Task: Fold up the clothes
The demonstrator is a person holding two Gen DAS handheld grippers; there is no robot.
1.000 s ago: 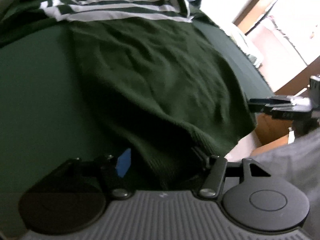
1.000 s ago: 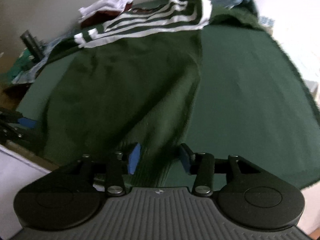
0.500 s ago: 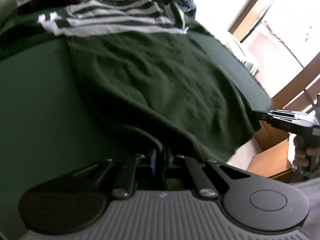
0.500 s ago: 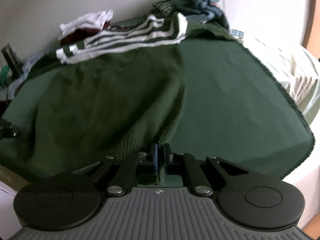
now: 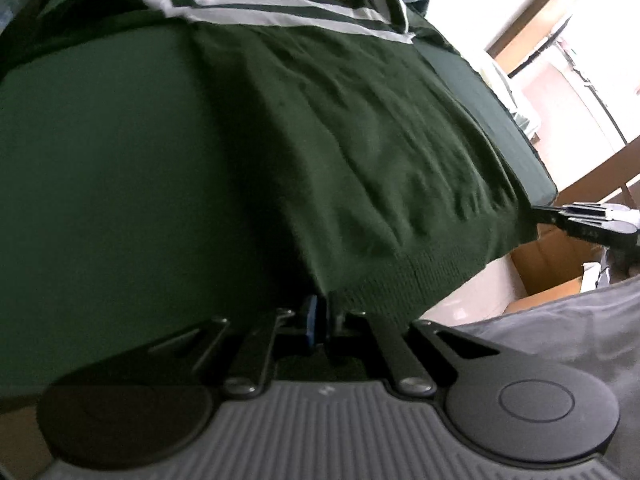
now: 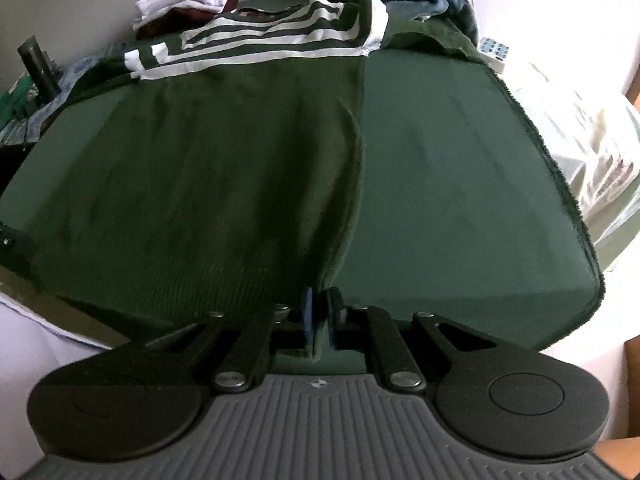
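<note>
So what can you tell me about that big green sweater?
The green sweater looks like soft dark knit, with white stripes across its far end and a ribbed hem nearest the cameras. It lies spread, slightly wrinkled, on a green cover. The left hand-held gripper and right hand-held gripper each pinch a hem corner.

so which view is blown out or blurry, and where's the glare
Left wrist view: the window at upper right is blown out to white, and the green sweater is slightly motion-blurred. Right wrist view: sharper, but the pale bedding at right glares; both bend edges fisheye-style.
</note>
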